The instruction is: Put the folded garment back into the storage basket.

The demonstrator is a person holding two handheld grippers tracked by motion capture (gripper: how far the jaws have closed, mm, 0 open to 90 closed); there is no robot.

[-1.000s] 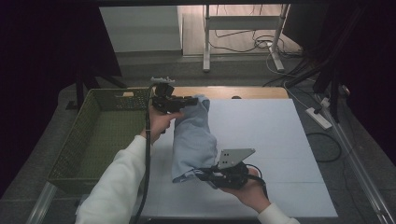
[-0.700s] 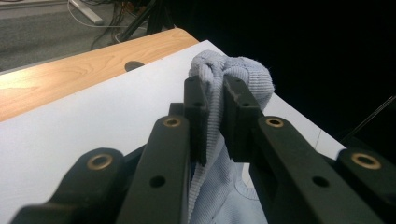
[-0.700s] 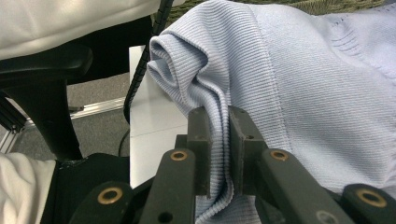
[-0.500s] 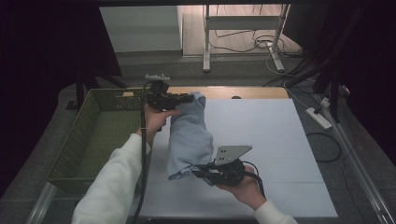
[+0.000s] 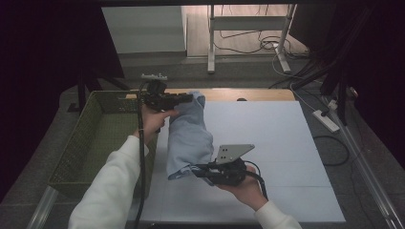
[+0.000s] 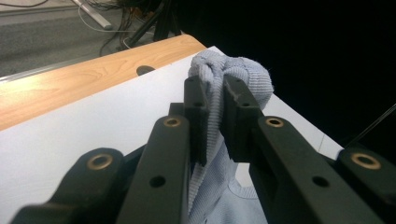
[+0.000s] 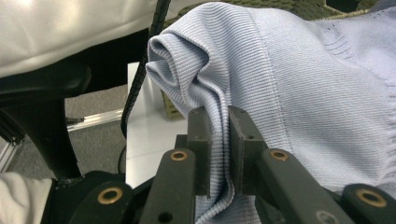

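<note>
Both tools, left tool [image 5: 188, 98] and right tool [image 5: 199, 172], pinched your blue sweater [image 5: 188, 138] near the tabletop's [image 5: 286, 143] left edge; the basket [image 5: 90, 138] was not yet reached.

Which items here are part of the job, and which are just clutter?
In the job:
- light blue knit garment, held stretched between both claws
- left claw, shut on its far end
- right claw, shut on its near end
- green mesh basket, close beside it, probably the destination

Lying about:
- power strip on the floor
- cables behind the table
- metal stand
</note>
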